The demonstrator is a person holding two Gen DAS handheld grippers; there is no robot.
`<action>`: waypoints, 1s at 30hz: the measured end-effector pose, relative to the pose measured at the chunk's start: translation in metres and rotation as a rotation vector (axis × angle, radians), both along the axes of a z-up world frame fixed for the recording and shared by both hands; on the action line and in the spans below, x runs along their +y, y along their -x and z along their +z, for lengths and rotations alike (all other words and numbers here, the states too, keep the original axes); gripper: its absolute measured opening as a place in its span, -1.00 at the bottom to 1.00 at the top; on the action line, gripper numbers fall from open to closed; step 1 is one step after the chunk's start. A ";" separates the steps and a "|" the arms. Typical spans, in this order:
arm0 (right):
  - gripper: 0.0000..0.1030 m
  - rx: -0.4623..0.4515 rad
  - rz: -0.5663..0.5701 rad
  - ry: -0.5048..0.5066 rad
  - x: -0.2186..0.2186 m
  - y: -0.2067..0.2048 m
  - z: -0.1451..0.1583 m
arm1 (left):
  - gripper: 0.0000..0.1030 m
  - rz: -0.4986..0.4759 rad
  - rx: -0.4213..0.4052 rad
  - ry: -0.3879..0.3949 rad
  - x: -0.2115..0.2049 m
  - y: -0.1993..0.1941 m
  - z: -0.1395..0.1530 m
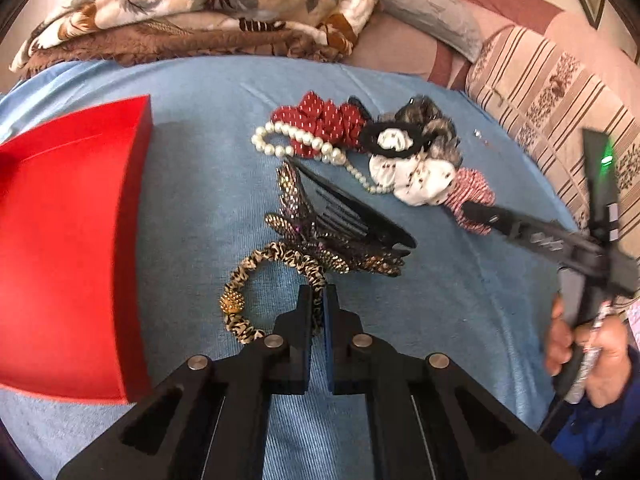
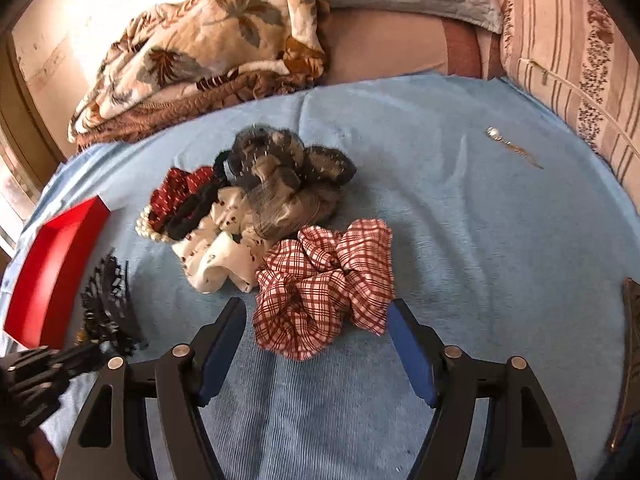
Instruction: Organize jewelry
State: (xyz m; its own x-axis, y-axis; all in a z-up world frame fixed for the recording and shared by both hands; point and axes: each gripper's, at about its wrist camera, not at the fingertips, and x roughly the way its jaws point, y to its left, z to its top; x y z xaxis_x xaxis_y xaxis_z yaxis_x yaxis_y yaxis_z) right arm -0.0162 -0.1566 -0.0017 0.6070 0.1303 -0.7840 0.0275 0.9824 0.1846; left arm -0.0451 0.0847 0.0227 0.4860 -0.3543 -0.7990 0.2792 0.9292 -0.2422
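My left gripper [image 1: 318,294] is shut on a leopard-print hair tie [image 1: 244,268] with a gold bead, which lies on the blue cloth [image 1: 208,168]. Just beyond it is a black hair clip [image 1: 360,216] with beaded feathers. A red box [image 1: 72,240] stands open to its left. Further back are a pearl bracelet [image 1: 280,140], a red dotted scrunchie [image 1: 324,120], a white scrunchie [image 1: 416,176] and a grey one [image 2: 288,176]. My right gripper [image 2: 316,308] is open, with its fingers on either side of a red plaid scrunchie [image 2: 324,280].
A small silver trinket with a chain [image 2: 498,136] lies alone at the cloth's far right. A folded floral blanket [image 1: 200,0] and a striped pillow [image 1: 552,92] border the cloth at the back. A person's hand [image 1: 584,348] holds the right gripper's handle.
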 end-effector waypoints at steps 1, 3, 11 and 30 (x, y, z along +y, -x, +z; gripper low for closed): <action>-0.24 0.014 0.005 0.007 0.002 -0.001 -0.003 | -0.91 0.001 -0.004 0.007 0.001 0.002 0.004; -0.57 0.016 0.003 0.013 0.002 0.001 -0.004 | -0.91 0.001 -0.017 0.019 0.003 0.008 0.011; -0.82 -0.083 -0.005 -0.025 0.000 0.049 0.026 | -0.91 0.008 -0.091 0.121 0.019 0.033 0.056; -0.81 -0.122 0.310 -0.103 0.132 0.049 0.107 | -0.91 0.366 -0.208 0.011 0.170 -0.040 0.103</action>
State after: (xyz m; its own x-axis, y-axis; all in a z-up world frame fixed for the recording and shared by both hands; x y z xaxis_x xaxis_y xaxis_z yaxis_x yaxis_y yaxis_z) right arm -0.0651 -0.0245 0.1052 0.6143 0.3981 -0.6813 -0.2978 0.9165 0.2671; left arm -0.0055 0.2549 0.1256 0.7322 -0.1358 -0.6674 -0.0252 0.9738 -0.2258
